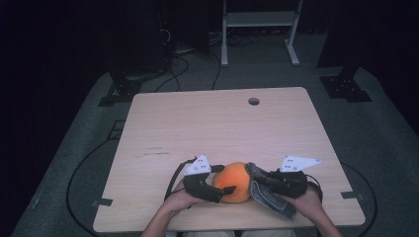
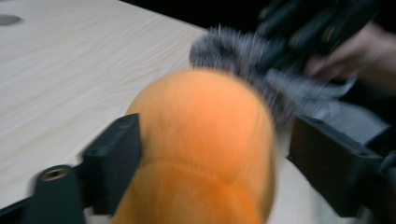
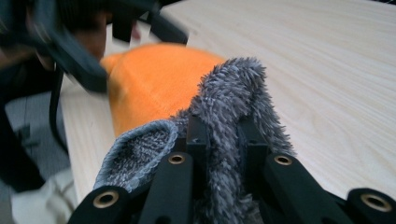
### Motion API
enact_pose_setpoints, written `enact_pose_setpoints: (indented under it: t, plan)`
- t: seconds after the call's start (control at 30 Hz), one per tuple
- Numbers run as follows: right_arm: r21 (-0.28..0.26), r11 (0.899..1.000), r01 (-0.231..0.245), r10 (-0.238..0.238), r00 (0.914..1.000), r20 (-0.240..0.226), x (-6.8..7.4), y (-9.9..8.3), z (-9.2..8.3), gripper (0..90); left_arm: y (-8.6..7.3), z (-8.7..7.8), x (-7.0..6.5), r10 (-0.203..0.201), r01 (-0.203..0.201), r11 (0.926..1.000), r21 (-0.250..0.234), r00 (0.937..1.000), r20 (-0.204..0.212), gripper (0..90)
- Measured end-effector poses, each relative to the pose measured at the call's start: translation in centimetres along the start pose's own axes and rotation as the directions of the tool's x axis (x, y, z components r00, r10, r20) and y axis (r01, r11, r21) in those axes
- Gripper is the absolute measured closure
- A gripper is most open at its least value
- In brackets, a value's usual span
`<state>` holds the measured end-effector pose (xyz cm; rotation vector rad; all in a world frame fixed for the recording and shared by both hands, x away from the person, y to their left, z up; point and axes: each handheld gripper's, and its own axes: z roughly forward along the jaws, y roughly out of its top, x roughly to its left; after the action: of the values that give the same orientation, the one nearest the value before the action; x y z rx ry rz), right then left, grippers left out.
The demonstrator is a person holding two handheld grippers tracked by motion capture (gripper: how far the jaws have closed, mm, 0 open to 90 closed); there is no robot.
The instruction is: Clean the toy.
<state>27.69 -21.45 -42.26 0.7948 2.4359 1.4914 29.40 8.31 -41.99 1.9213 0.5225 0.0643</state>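
1. My right gripper (image 3: 219,154) has its fingers clamped shut on the grey fuzzy cloth (image 1: 269,195), right of the orange plush (image 1: 236,181).
2. My left gripper (image 2: 205,154) straddles the plush with its fingers spread wide; the far one stands clear.
3. The plush sits near the worktop (image 1: 217,123) front edge; it looks soft, light and squashy, so I'd grip its middle.

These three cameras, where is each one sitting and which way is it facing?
High view: above the person's side, looking forward and down on the table; forearms, both hands show.
Left gripper view: rides the left gripper, looking along its jaws past the orange plush; the other hand shows.
Right gripper view: rides the right gripper, its jaws pinching the grey fuzzy sock.
All three share plush and sock.
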Motion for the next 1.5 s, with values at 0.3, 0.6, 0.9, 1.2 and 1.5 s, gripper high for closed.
enact_pose_setpoints:
  t: [0.3, 0.6, 0.9, 1.2, 1.5]
  plan:
    - [0.018, 1.000, -0.009, 0.009, 1.0000, -0.003, -0.6, -0.4, -0.3, 77.8, -0.8, 1.8, 0.7, -0.064, 0.067, 0.9914, 0.113, 0.9975, -0.030, 26.3]
    - [-0.107, 0.994, -0.031, 0.038, 0.9976, 0.057, -0.9, 1.0, -0.9, 77.8, -0.2, 2.1, -0.8, 0.328, -0.338, 0.9412, -0.003, 0.9173, -0.225, 33.1]
    - [-0.047, 0.998, 0.036, -0.034, 0.9984, 0.045, 0.8, 0.7, 1.7, 77.8, -1.0, 1.1, 1.7, 0.025, -0.024, 0.9996, 0.012, 0.9885, -0.149, 14.1]
    - [0.001, 0.994, -0.113, 0.112, 0.9856, 0.127, -2.3, -1.7, 0.7, 77.8, -1.8, 1.3, 1.0, 0.085, -0.080, 0.9961, 0.036, 0.9853, -0.148, 15.7]
    - [-0.069, 0.994, -0.080, 0.083, 0.9953, 0.049, -1.1, -0.7, 1.3, 77.6, -2.0, 1.3, 0.7, 0.117, -0.112, 0.9928, 0.042, 0.9832, -0.140, 16.5]
